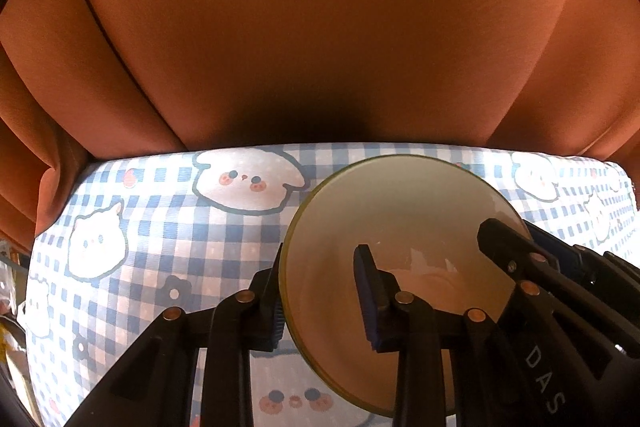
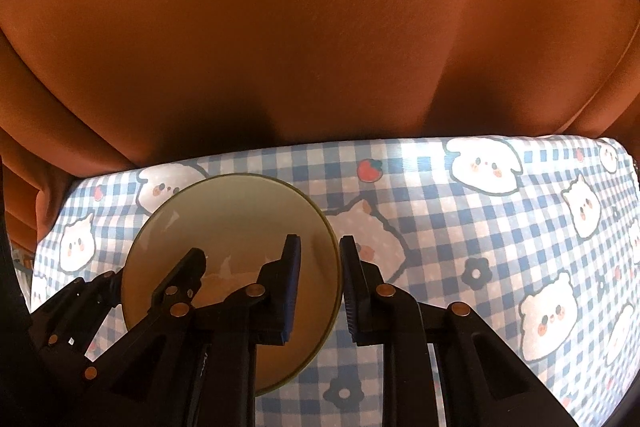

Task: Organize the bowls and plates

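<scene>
A pale green-rimmed bowl point(image 1: 400, 219) sits over the blue checked tablecloth point(image 1: 160, 227). My left gripper point(image 1: 320, 291) straddles its left wall, one finger outside, one inside, with a gap between the pads, so open. The right gripper point(image 1: 516, 251) shows at the bowl's right rim. In the right wrist view the bowl point(image 2: 232, 223) is at lower left. My right gripper point(image 2: 320, 283) straddles its right wall, pads close to the rim. The left gripper point(image 2: 160, 287) reaches into the bowl from the left.
An orange-brown curtain point(image 1: 320, 27) hangs right behind the table's far edge. The tablecloth point(image 2: 480, 247) with cartoon animals stretches to the right of the bowl. Clutter shows past the table's left edge point(image 1: 8, 267).
</scene>
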